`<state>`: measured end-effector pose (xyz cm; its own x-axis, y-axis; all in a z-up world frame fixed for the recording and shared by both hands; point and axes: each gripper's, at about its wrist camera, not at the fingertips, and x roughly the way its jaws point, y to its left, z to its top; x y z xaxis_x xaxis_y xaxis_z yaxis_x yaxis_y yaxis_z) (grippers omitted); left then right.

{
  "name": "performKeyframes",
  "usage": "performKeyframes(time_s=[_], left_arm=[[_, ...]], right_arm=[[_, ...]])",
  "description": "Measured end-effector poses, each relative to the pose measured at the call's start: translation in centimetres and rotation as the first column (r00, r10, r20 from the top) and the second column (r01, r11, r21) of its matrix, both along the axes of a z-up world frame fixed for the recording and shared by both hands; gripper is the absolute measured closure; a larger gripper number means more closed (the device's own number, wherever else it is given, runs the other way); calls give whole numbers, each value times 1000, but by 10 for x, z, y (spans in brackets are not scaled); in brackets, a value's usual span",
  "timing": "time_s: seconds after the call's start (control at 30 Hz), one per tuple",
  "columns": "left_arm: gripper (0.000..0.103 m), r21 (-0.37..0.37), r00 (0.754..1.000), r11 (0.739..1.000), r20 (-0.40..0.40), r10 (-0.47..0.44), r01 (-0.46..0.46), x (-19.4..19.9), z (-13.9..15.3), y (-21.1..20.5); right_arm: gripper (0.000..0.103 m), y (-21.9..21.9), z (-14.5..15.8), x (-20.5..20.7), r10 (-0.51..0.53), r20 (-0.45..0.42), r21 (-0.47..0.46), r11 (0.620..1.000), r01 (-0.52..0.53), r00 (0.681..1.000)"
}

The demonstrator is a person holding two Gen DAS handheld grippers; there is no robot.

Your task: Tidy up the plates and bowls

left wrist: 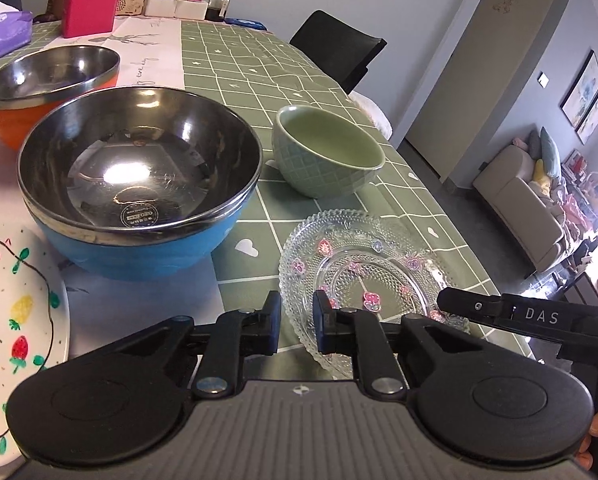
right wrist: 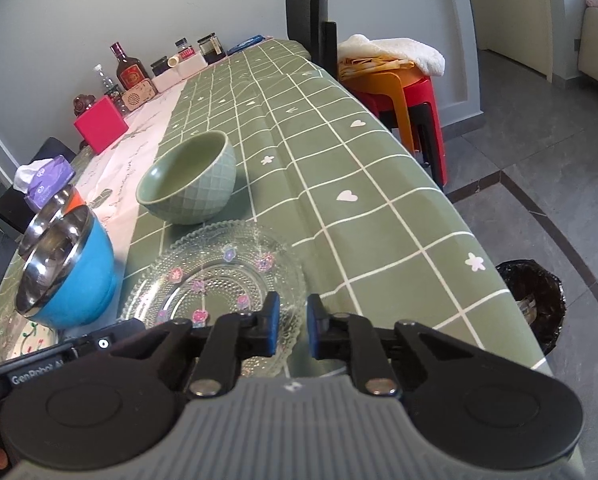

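Both tongs, left tongs (left wrist: 297,322) and right tongs (right wrist: 293,326), pinch the clear flowered glass plate (left wrist: 363,276) rim, at nine and three o'clock.

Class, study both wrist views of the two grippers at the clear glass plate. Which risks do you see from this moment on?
1. Both the left gripper and right gripper pinch the glass plate only at its thin near rim; the smooth glass may slip or tilt on lifting.
2. The plate lies close to the table edge, so a slip could drop it to the floor.
3. The green bowl stands just behind and could be knocked.
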<state>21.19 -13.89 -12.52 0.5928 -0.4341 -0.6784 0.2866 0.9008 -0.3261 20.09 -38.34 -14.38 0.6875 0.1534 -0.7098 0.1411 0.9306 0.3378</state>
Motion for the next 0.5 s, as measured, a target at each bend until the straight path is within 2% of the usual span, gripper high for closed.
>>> performKeyframes(time_s=[0.23,0.5], left_arm=[[90,35,1000,999,24,-2,1,-8,5,0],[91,12,999,999,35,31,-31,-34,8,18]], right_arm=[[95,6,6,-6,4,7,-42,999,-4,1000],[95,21,13,-30,35,5,-58,998,-34,999]])
